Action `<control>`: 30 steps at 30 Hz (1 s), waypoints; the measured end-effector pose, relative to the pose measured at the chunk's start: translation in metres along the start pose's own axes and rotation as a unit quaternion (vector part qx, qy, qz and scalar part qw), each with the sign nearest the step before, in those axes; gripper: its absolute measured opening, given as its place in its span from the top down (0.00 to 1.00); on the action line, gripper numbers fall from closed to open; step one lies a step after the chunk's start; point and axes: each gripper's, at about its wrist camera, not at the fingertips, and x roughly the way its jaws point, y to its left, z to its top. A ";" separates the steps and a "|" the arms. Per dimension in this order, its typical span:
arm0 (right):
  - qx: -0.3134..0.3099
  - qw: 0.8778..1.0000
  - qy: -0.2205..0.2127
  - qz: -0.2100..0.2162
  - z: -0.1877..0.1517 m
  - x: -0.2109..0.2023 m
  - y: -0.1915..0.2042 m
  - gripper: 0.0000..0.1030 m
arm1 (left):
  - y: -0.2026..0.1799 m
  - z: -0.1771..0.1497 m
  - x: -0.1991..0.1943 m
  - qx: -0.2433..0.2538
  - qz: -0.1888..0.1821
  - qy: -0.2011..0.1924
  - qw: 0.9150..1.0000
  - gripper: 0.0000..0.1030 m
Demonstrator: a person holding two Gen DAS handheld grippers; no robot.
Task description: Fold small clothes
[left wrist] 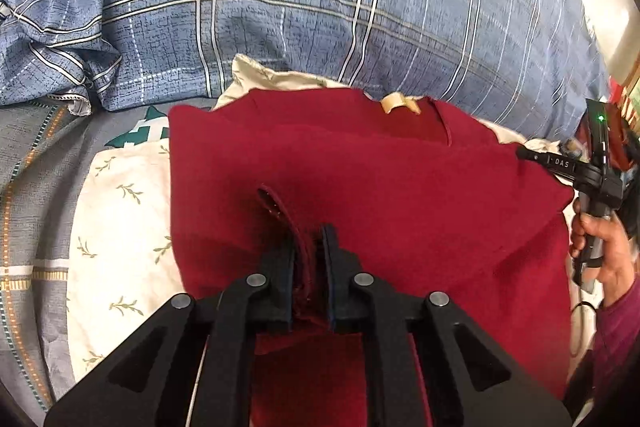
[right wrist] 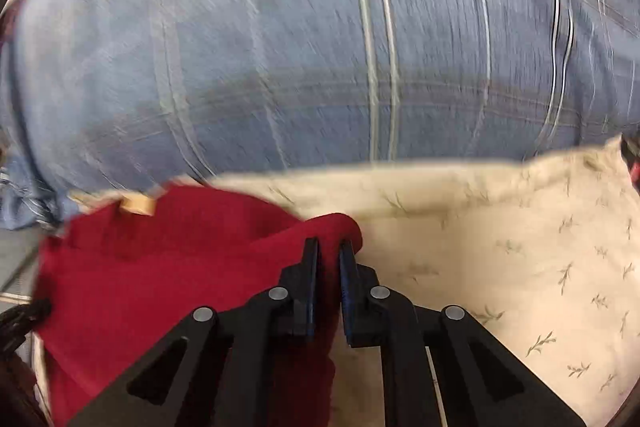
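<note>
Left gripper (left wrist: 310,247): jaws clenched on a bunched hem or strap edge of the dark red fleece-like small garment (left wrist: 360,179), the cloth pinched between the two black pads at the near edge; the hold appears meant to keep this near corner under control while the piece is carried or turned over.

Right gripper (right wrist: 329,259): jaws likewise drawn close, grasping a raised fold of the same red garment (right wrist: 160,267) at its right-hand edge; the cloth peaks upward at the pads, which suggests it is being lifted there rather than pressed flat. The left view shows this tool at the far right, held in the person's right hand (left wrist: 600,255).

Position of the task item: the garment lies on a cream pillow printed with small green sprigs (left wrist: 116,227), spread between the two grips, its tan neck label (left wrist: 394,103) at the far edge — so collar away, hem near. Judgement: both near corners are taken so that the lower half can be brought toward the collar; the fold is in an early stage, the cloth being slack and unflattened.

Beyond the pillow: a grey patterned bedsheet (left wrist: 36,187) at left; farthest, a large blue plaid duvet (left wrist: 280,7) — it bounds the working surface; the right view of it is motion-blurred.
</note>
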 end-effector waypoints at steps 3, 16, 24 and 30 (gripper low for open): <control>0.035 0.999 0.001 0.015 -0.009 -0.012 -0.015 0.73 | -0.005 -0.003 0.000 0.018 0.014 -0.013 1.000 0.90; -0.015 1.000 0.014 -0.005 -0.063 -0.045 -0.008 0.76 | 0.000 -0.007 -0.013 -0.013 0.003 -0.023 1.000 0.56; -0.035 0.999 -0.030 0.020 -0.044 -0.076 0.025 0.71 | 0.003 -0.007 -0.028 -0.022 0.060 -0.061 0.996 0.31; -0.063 0.998 -0.008 0.001 -0.029 -0.027 0.061 0.73 | 0.012 -0.009 -0.009 -0.023 0.077 -0.036 0.996 0.31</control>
